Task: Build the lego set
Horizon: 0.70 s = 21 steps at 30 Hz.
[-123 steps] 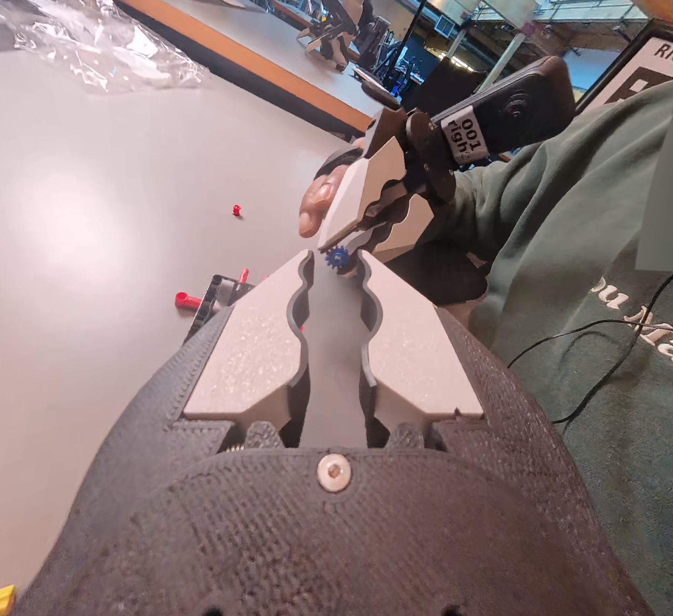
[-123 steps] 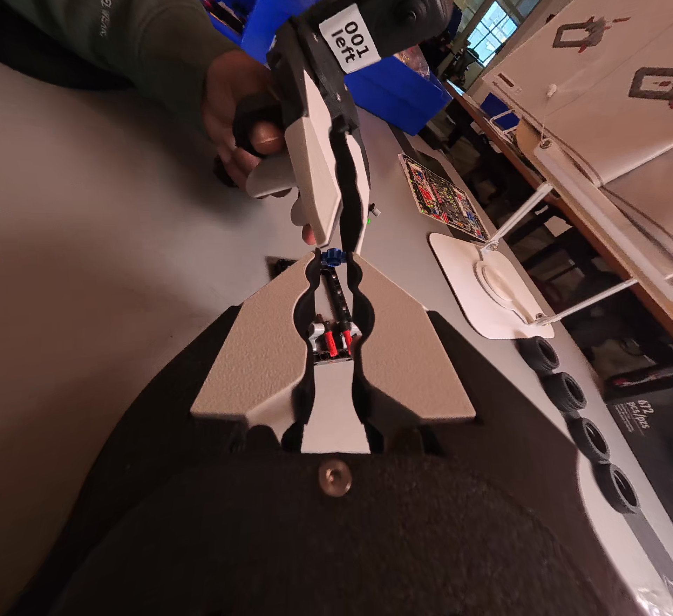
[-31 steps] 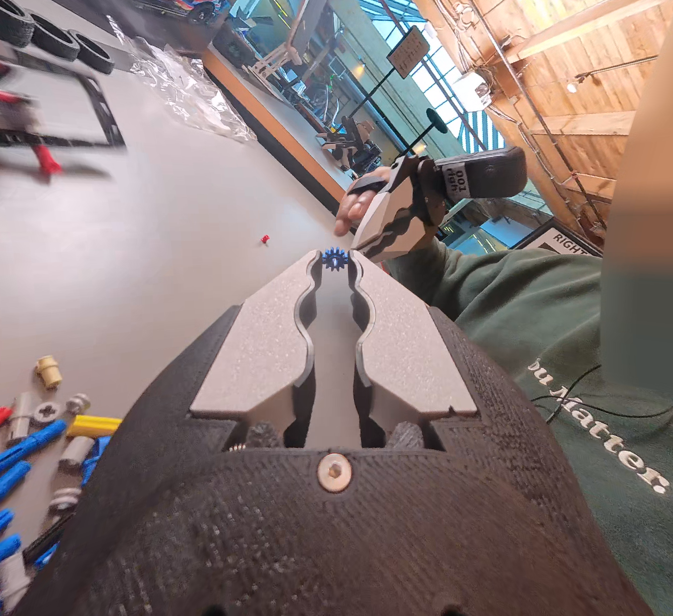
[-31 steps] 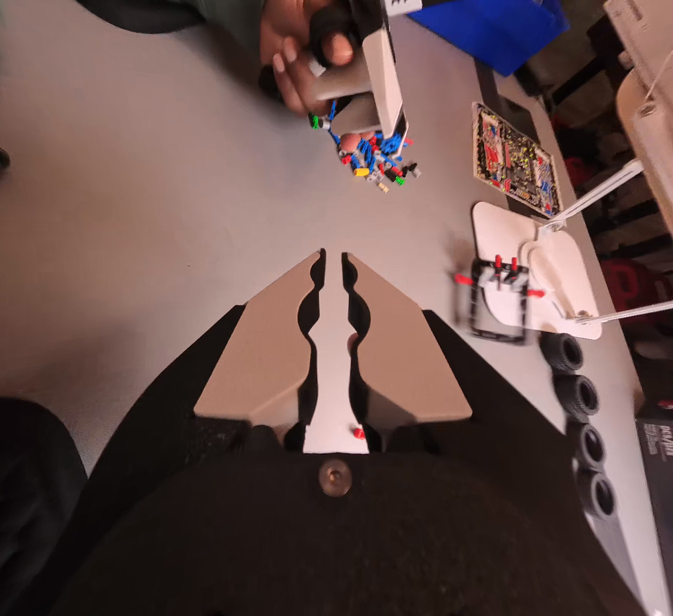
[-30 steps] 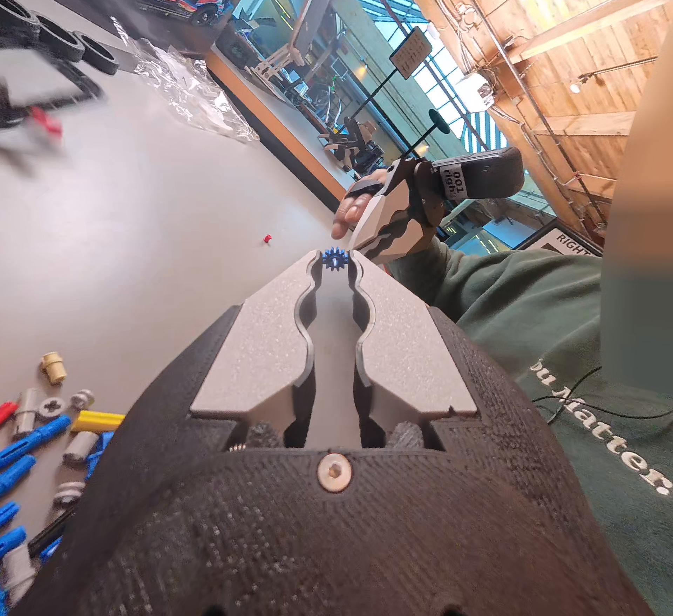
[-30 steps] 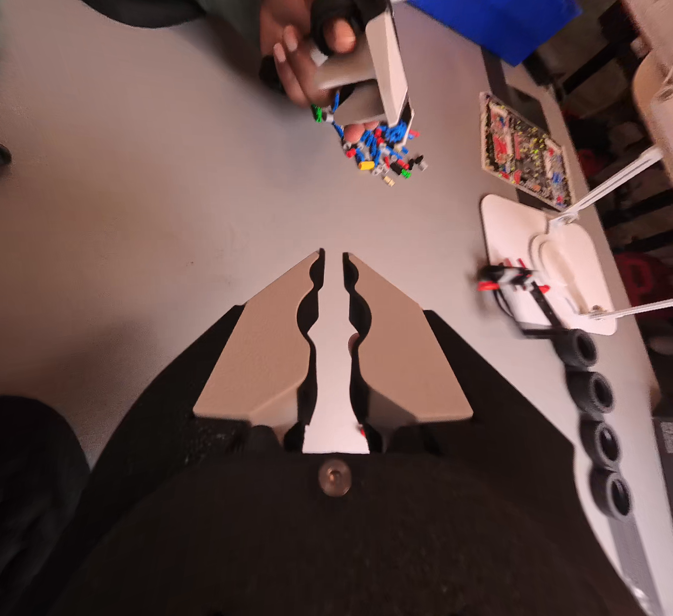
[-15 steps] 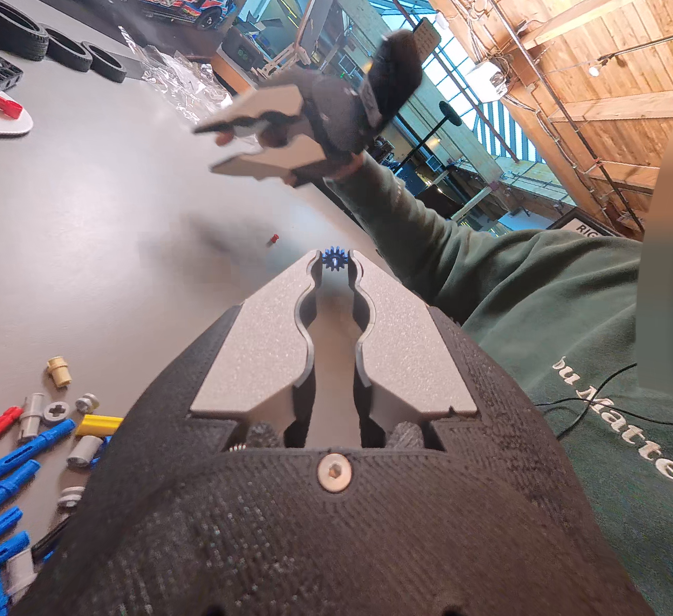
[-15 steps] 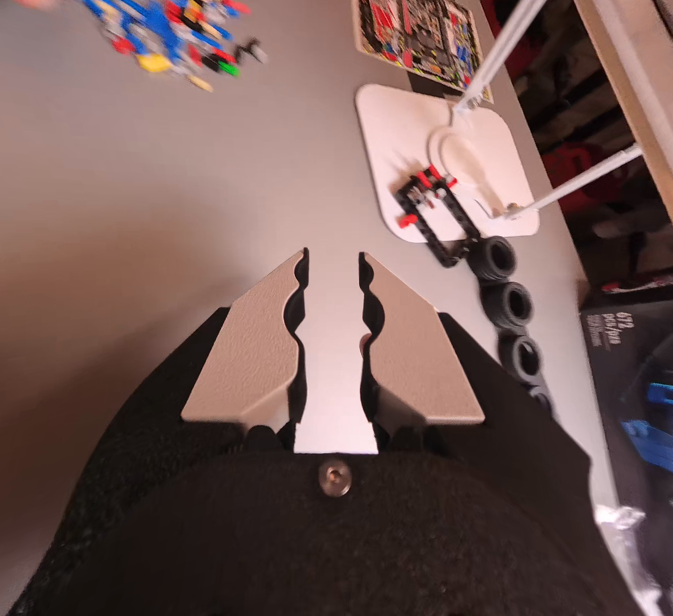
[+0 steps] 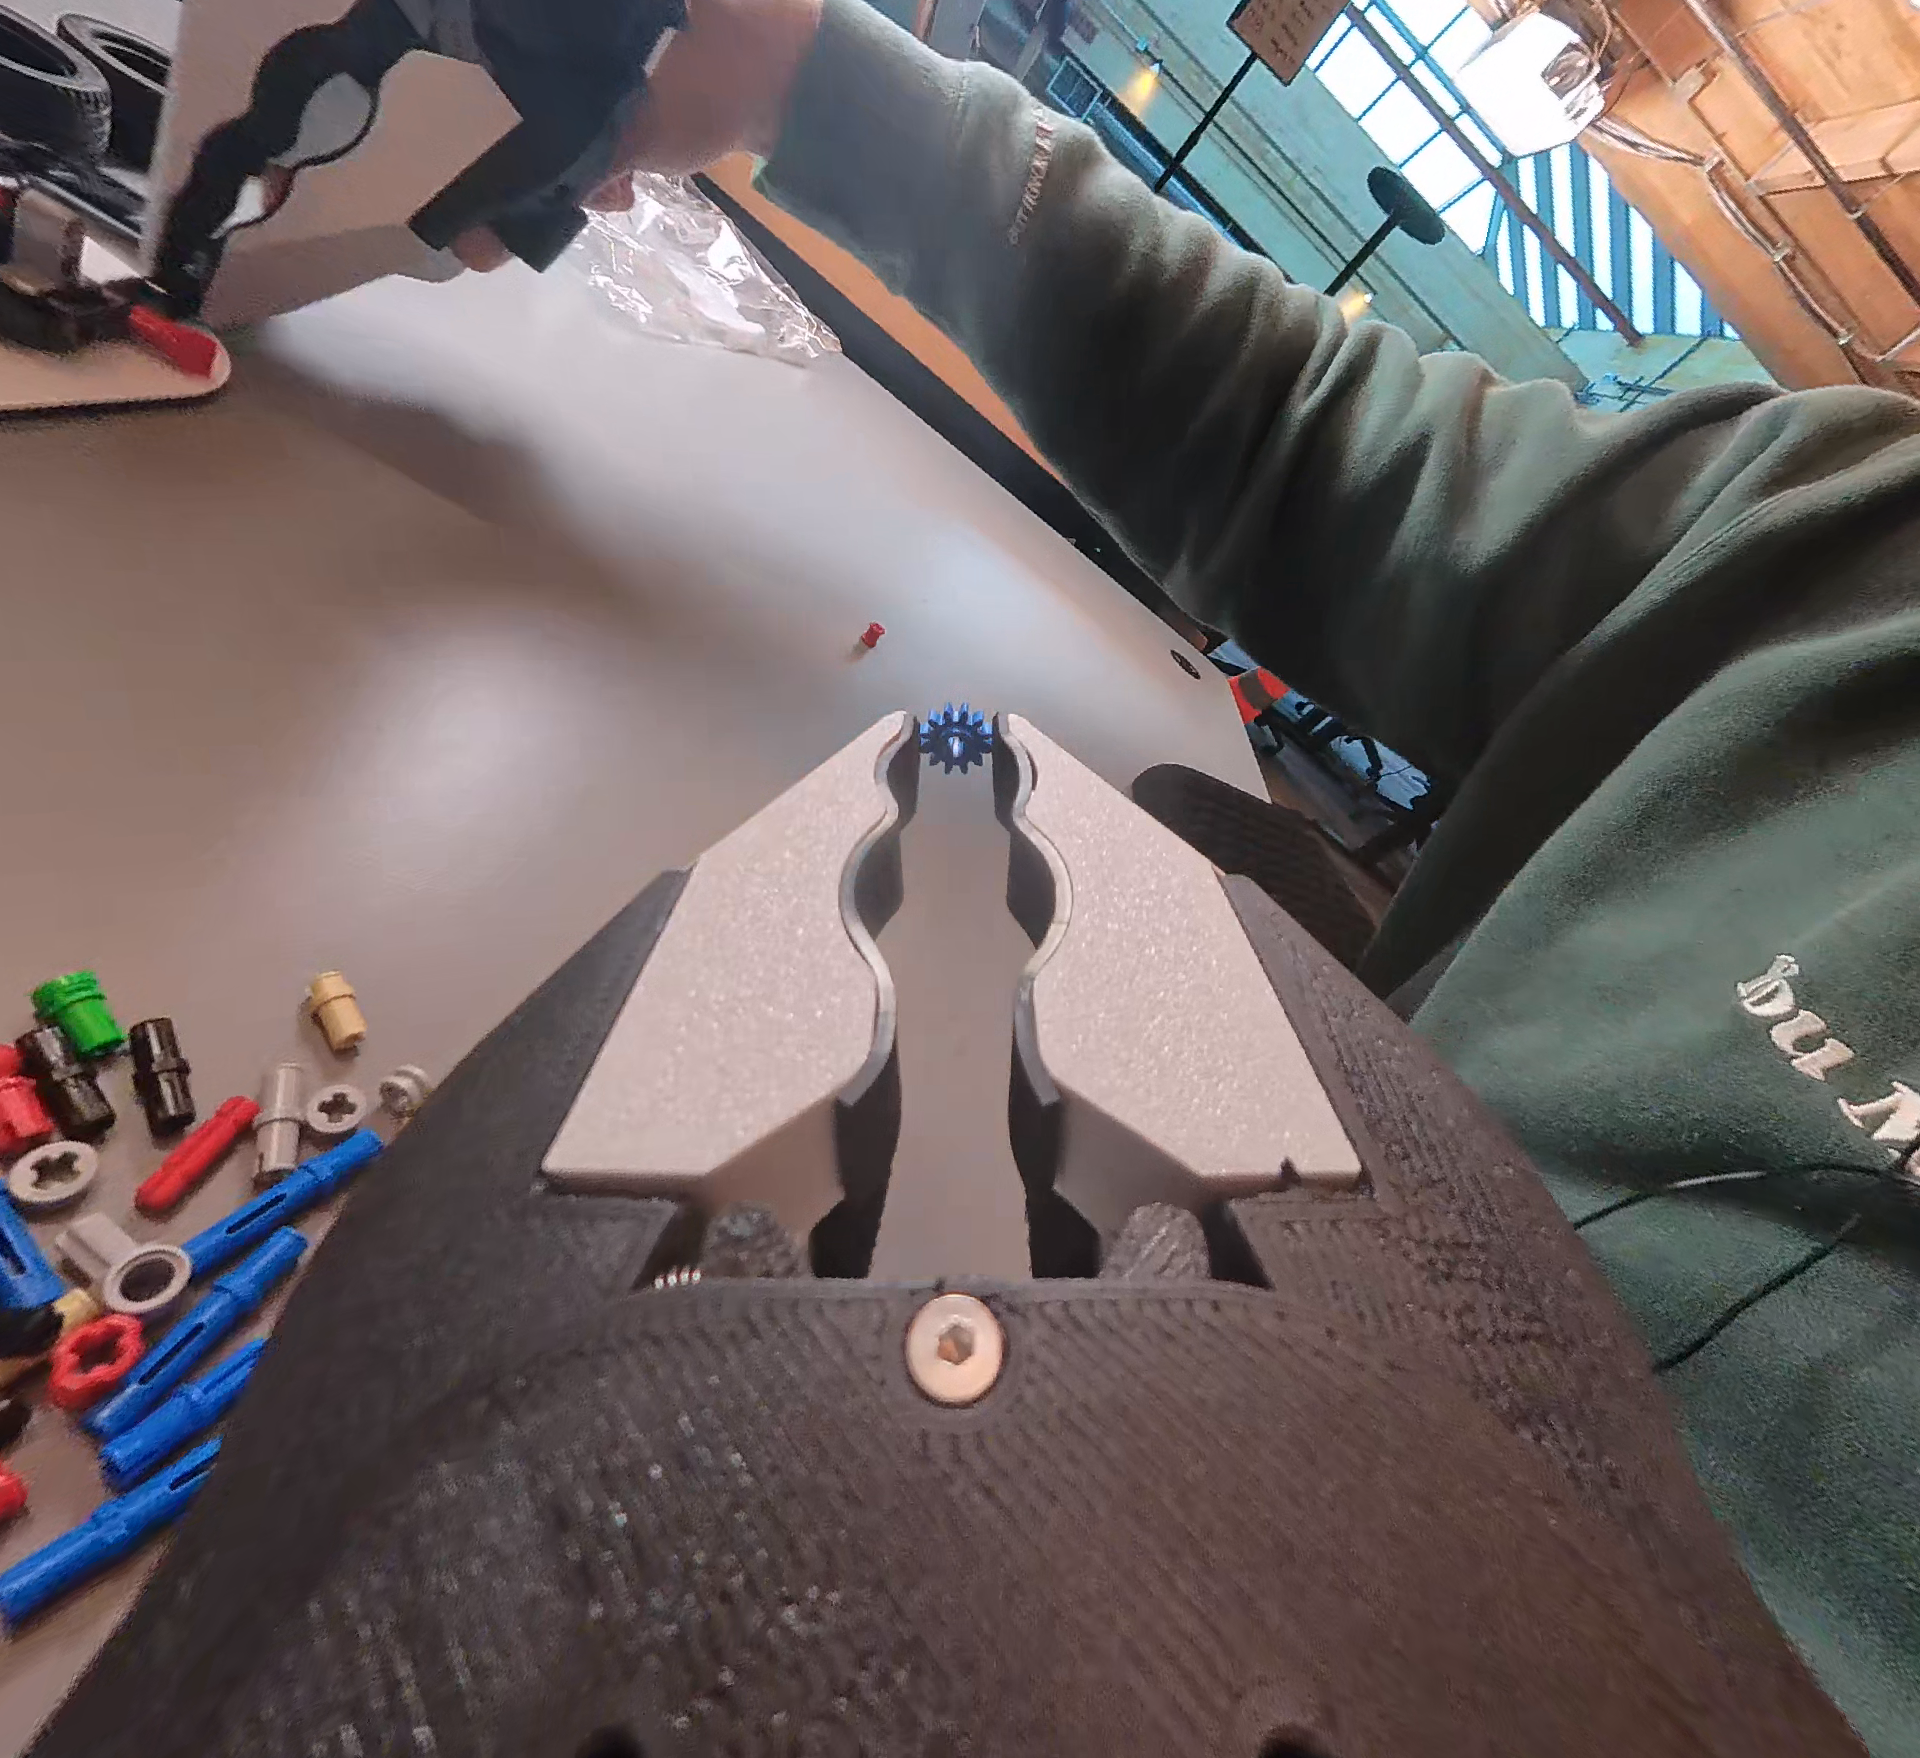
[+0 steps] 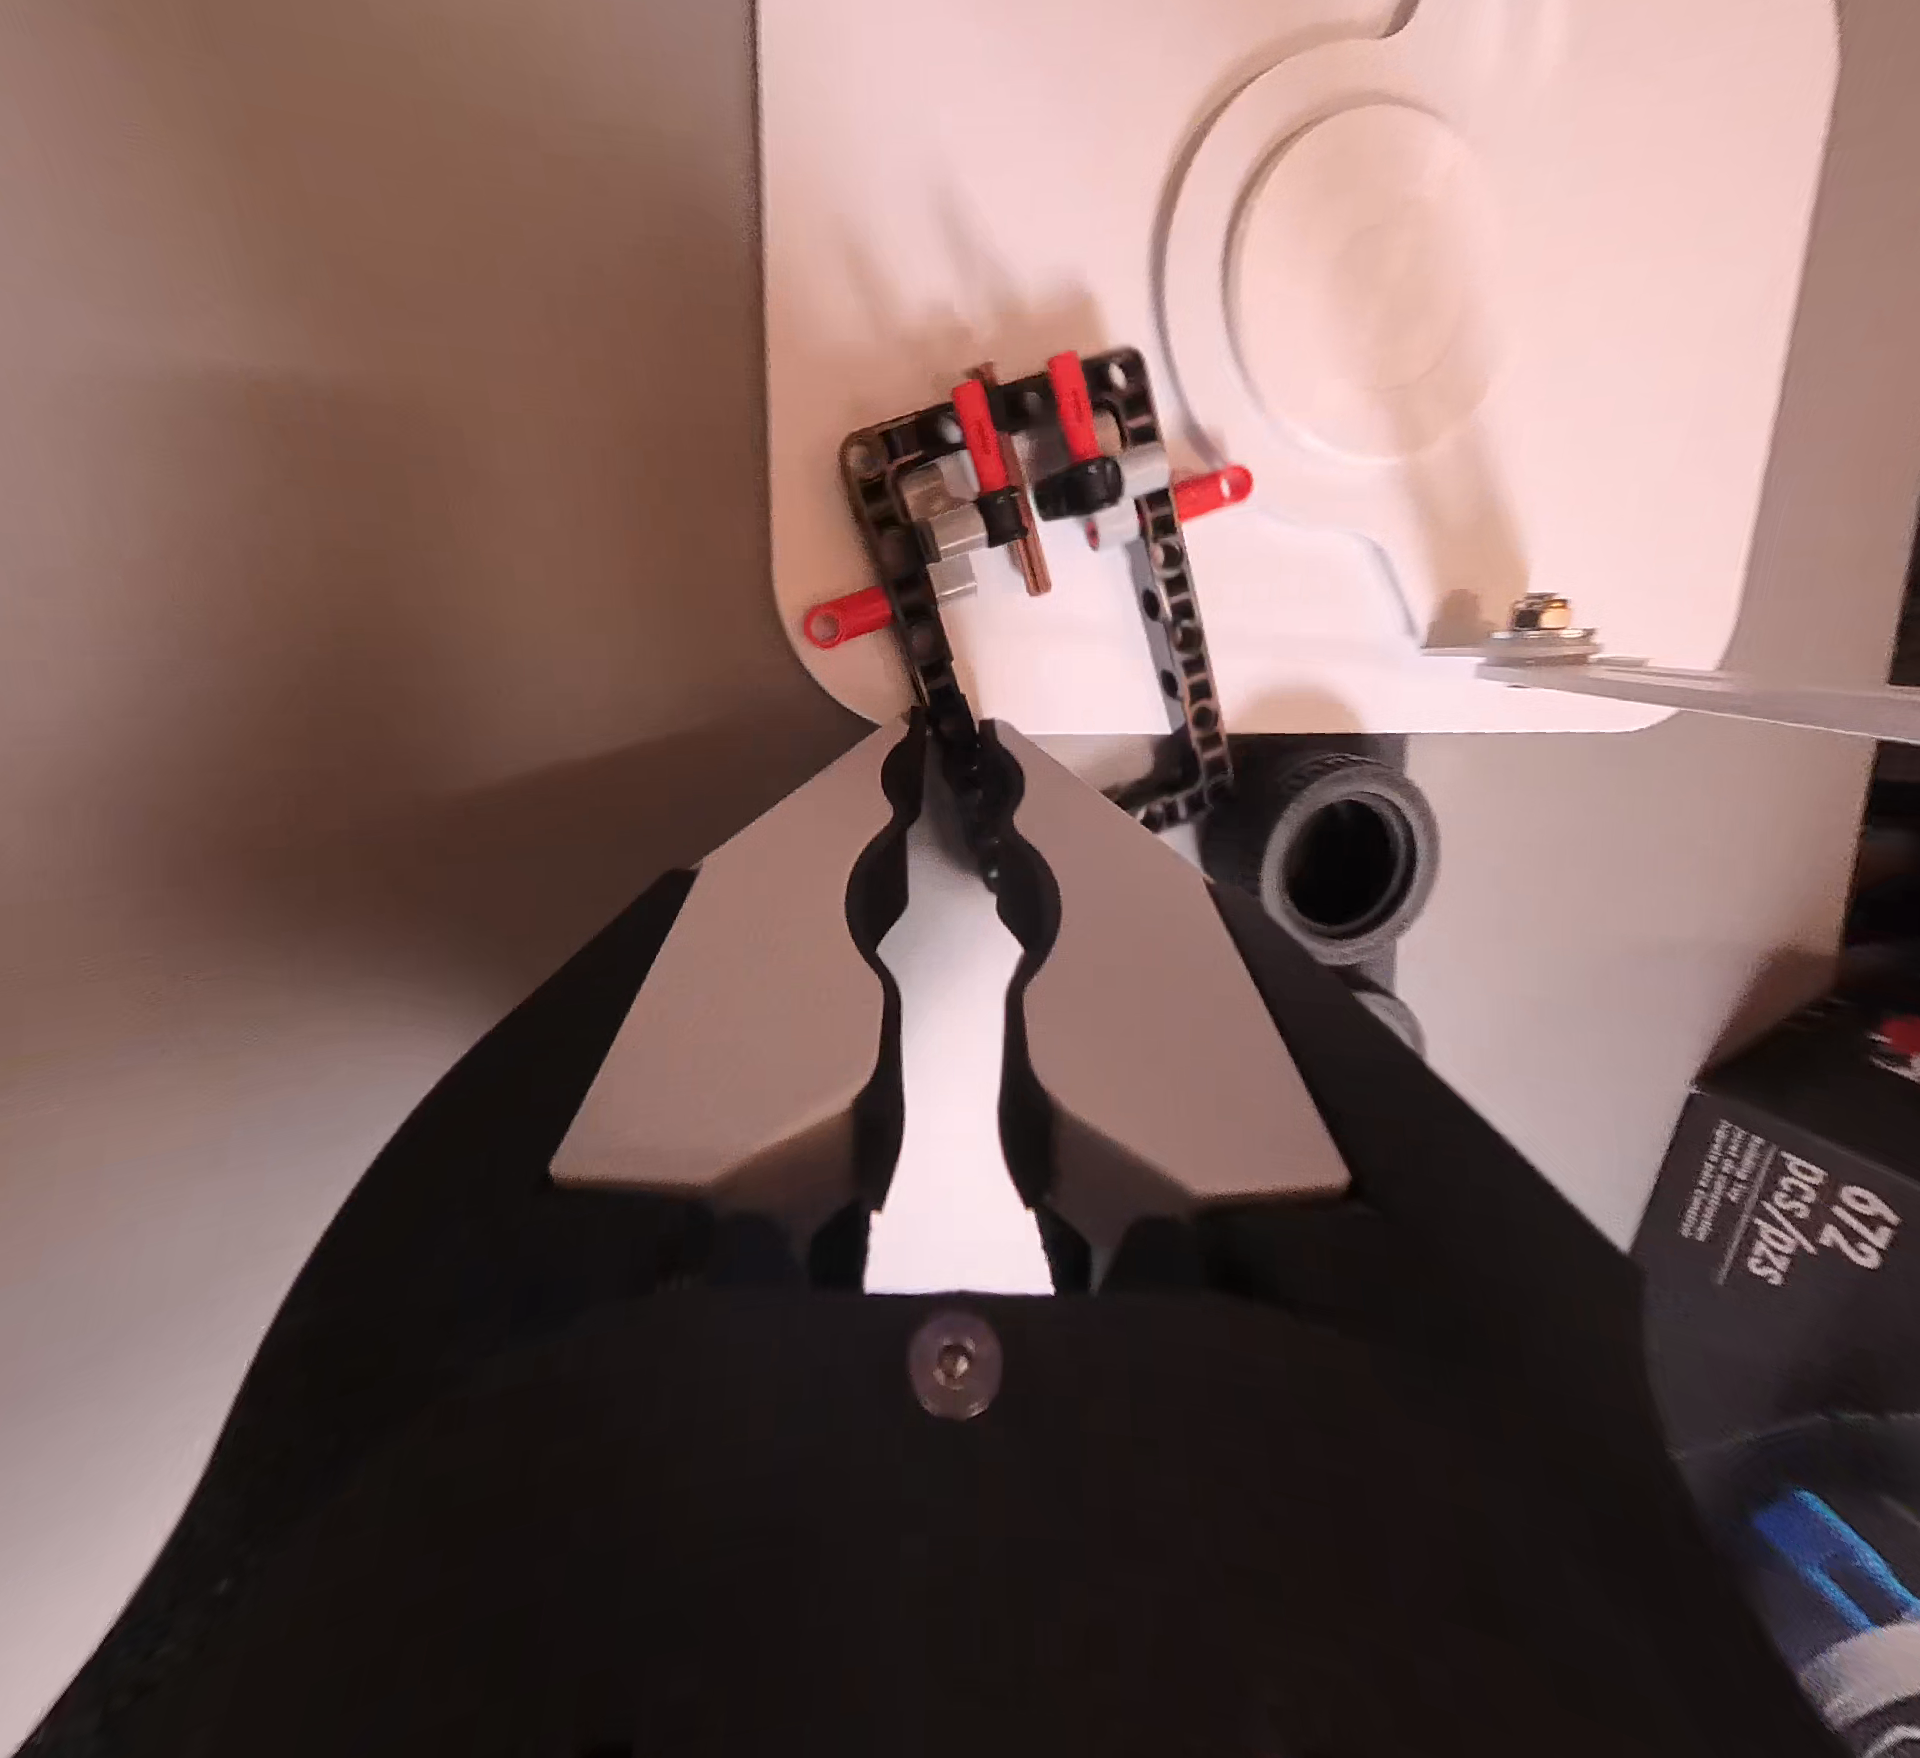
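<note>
The left claw (image 9: 956, 740) pinches a small blue gear (image 9: 953, 744) at its very tips, held above the grey desk (image 9: 436, 648). Below and ahead of it the desk lies bare but for one tiny red peg (image 9: 871, 636); a scatter of loose pieces (image 9: 156, 1178) lies at the lower left. Past the claw the desk edge runs diagonally, with crumpled clear plastic (image 9: 707, 280) near it.

The right claw (image 10: 951, 737) is pressed onto one black side beam of the frame (image 10: 1023, 555), gripping it at the tips. The frame, with red pins and grey connectors, lies half on a white plate (image 10: 1039, 98), overhanging the plate's rounded corner. A black tyre (image 10: 1340, 861) sits just beside the frame's near end, crowding that side; the desk left of the plate is open.
</note>
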Each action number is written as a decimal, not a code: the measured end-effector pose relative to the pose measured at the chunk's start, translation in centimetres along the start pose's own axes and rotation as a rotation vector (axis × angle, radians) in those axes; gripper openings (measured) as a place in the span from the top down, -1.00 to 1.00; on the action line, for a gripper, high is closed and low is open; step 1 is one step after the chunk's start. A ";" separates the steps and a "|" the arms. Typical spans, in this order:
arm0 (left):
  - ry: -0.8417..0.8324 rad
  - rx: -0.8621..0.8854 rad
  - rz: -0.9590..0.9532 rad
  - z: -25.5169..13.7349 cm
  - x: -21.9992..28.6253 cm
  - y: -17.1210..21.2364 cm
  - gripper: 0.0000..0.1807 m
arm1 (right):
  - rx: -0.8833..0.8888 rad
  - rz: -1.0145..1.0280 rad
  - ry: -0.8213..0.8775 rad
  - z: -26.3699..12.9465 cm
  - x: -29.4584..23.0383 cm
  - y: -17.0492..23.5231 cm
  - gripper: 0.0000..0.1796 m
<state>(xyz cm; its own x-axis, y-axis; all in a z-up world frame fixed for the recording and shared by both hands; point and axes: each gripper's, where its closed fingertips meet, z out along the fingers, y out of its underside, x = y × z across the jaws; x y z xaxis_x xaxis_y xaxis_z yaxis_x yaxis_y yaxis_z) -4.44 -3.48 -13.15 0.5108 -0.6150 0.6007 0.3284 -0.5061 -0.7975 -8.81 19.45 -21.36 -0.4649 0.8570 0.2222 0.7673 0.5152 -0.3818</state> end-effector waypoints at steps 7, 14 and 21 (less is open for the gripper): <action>-0.032 -0.002 -0.002 0.1 -0.4 0.1 0.87 | 0.006 0.106 -0.159 -1.5 -9.8 -2.0 0.91; -0.096 -0.039 0.039 0.0 -1.1 0.4 0.87 | 0.187 0.161 -0.246 -5.8 -18.7 -5.1 0.70; -0.159 -0.077 0.074 -0.1 -2.0 0.8 0.87 | 0.175 0.315 -0.211 -4.7 -19.5 -1.9 0.73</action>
<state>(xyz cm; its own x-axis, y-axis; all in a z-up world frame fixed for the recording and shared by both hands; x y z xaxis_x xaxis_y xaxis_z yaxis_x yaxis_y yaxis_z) -5.27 -2.74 -15.01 0.6522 -0.5523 0.5192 0.2270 -0.5112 -0.8289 0.95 1.77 -20.74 -0.3137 0.9429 -0.1116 0.8085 0.2036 -0.5522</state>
